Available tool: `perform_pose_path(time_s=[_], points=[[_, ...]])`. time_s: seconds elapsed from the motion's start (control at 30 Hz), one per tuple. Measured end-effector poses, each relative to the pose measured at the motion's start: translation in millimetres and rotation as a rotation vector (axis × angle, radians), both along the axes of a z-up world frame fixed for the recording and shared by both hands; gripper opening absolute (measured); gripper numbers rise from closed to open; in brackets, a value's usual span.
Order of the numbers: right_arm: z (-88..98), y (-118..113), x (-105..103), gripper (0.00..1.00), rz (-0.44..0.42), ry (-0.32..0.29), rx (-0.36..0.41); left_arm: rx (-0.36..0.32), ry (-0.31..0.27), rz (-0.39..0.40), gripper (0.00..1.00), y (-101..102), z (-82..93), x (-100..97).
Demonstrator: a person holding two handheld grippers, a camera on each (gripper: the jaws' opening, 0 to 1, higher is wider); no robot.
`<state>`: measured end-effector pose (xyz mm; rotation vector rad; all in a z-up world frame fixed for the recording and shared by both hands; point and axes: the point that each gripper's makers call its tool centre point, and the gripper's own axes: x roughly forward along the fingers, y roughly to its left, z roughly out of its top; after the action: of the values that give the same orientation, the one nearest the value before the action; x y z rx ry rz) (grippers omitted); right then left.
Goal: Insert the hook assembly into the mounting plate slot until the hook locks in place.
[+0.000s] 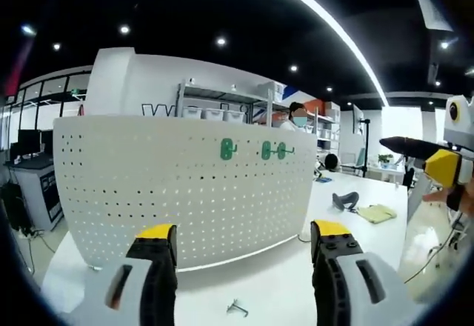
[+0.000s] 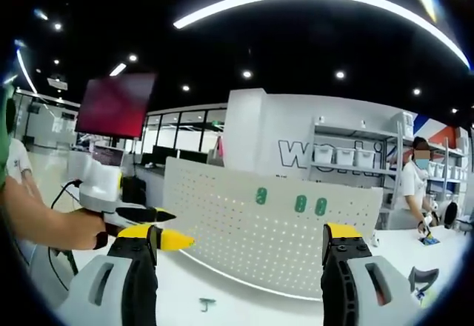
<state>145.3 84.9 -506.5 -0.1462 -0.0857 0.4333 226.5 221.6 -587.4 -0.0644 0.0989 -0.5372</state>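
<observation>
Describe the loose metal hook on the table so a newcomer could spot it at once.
Start at the white pegboard standing upright on the white table. On the bare tabletop in front of its lower edge lies a small grey wire hook, between the left gripper's open jaws in its view. Unlike the three green hooks mounted high on the board, it is metal-coloured and lies flat.

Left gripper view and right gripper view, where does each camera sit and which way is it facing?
Left gripper view: rides the left tool, facing the white pegboard head-on; its open jaws rise below, the right tool enters at right.
Right gripper view: rides the right tool, facing the pegboard from its other end; the left tool and a forearm show left.
Shared: pegboard, green hooks, a loose metal hook on the table.
</observation>
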Motion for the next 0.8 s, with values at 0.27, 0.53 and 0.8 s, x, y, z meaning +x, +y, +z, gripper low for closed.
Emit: perform_pose_path(time_s=[0.27, 0.53, 0.8], points=[[-7.6, 13, -3, 0.94, -0.020, 0.012, -0.006, 0.023, 0.014, -0.037, 0.73, 18, -13.1, -19.4], [-13.7, 21, 0, 0.94, -0.031, 0.025, -0.025, 0.017, 0.029, -0.054, 0.71, 32, -23.5, -37.5], [-26.4, 18, 10, 0.91, -0.030, 0.056, -0.039, 0.001, 0.011, -0.071, 0.66, 29, -21.3, -45.7]])
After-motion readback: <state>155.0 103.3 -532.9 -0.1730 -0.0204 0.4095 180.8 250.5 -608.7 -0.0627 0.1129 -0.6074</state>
